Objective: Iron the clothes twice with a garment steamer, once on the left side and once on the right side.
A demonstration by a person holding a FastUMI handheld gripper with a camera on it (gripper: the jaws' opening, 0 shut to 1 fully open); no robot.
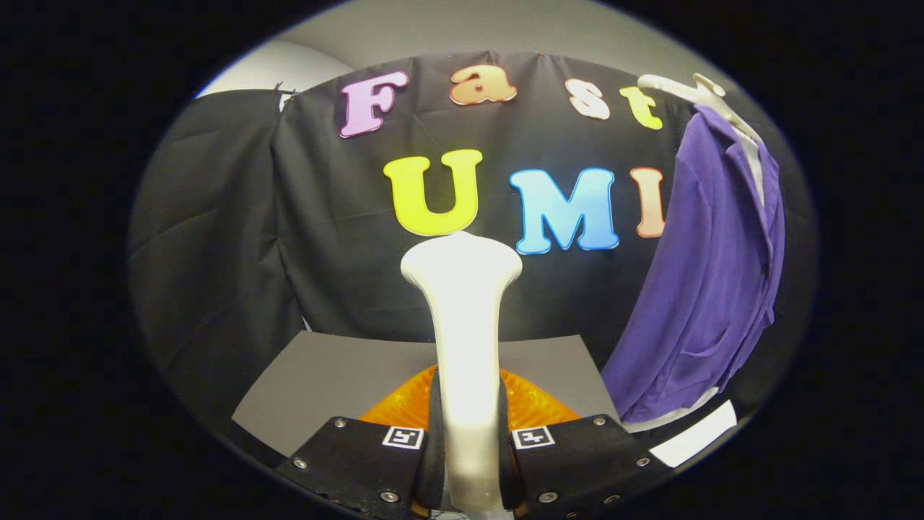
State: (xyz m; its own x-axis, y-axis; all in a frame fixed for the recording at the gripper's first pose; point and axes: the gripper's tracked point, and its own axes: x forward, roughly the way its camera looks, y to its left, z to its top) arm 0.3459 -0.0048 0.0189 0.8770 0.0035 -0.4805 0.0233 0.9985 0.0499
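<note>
**Ana:** Nearest the lens, the gripper (469, 440) has both fingers pressed against the handle of a glossy white plastic garment steamer (462, 325), one on each side.

**Ben:** So it is clamped tight on it?

**Ana:** Yes, narrow, with the handle filling the gap. From between the fingers the steamer rises toward twelve o'clock and flares into a broad rounded head.

**Ben:** What sits under it?

**Ana:** An orange translucent ribbed part (404, 404) peeks out on both sides of the handle, just beyond the fingers. Beyond that lies a flat grey tabletop (325, 375).

**Ben:** And the clothes?

**Ana:** A purple fabric jacket with a pocket (711, 289) hangs at about three o'clock of the steamer head, well apart from it, on a white hanger (693, 88). Black cloth (238, 238) covers the wall behind.
</note>
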